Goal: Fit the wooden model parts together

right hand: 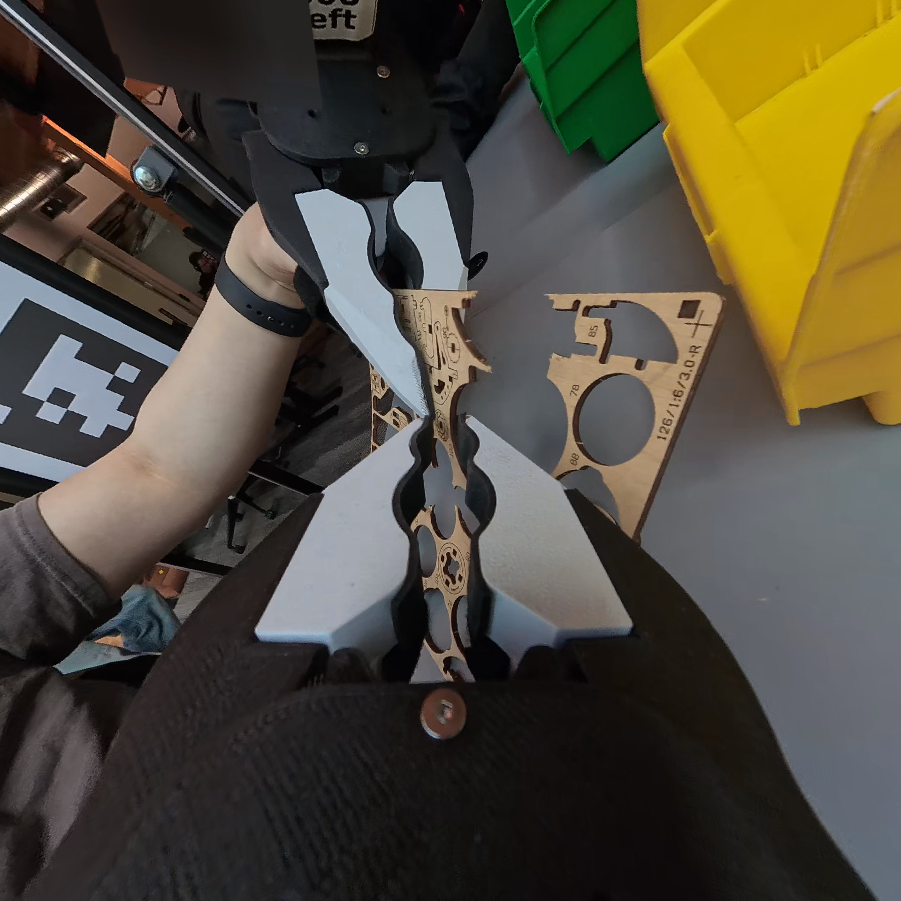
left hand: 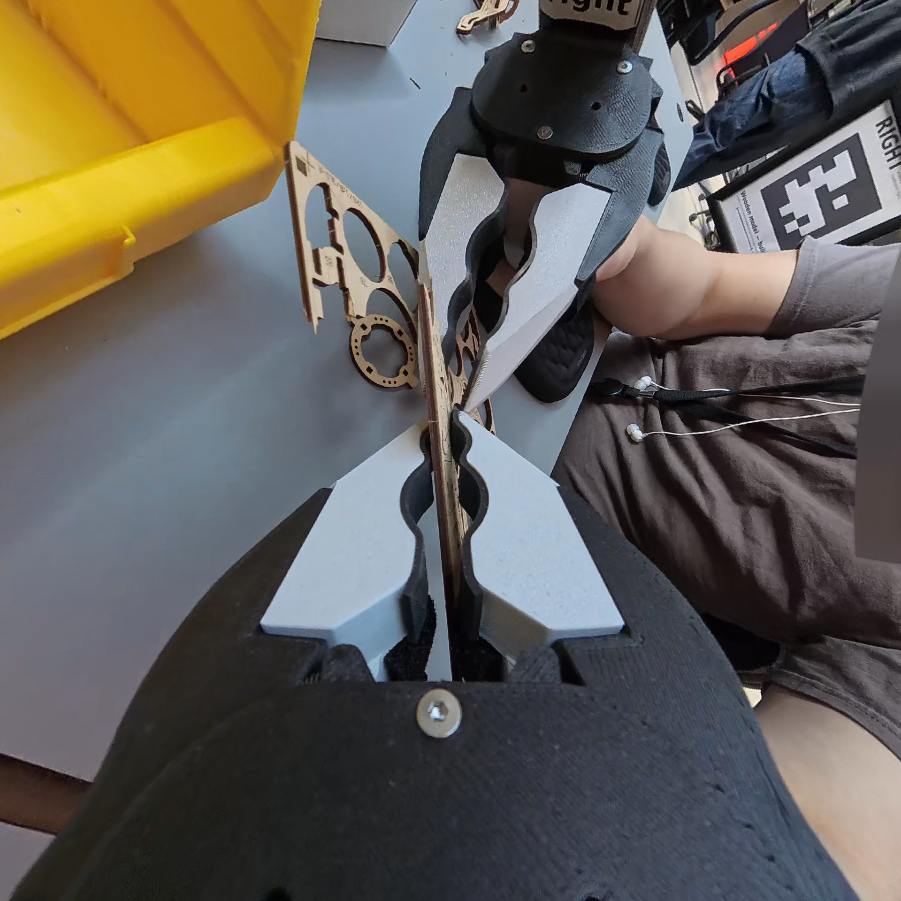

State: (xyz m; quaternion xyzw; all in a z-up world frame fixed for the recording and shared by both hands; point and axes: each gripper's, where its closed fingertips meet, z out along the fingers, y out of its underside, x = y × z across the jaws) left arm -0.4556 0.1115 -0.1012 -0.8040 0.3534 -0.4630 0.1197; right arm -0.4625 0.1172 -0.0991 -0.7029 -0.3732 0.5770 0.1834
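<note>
Wooden sheet (left hand: pixel 441 468) with cut-out parts stands on its edge between the fingers of the left gripper (left hand: pixel 441 424), which is pressed together on it, so in the left wrist view only its thin edge shows. The right gripper (right hand: pixel 446 424) meets it tip to tip, slightly spread; whether its tips pinch the sheet is hard to make out. A second punched sheet (right hand: pixel 629 390) lies on the grey table (right hand: pixel 731 585) near the yellow bin (right hand: pixel 780 219), its lower part hidden behind the right gripper.
</note>
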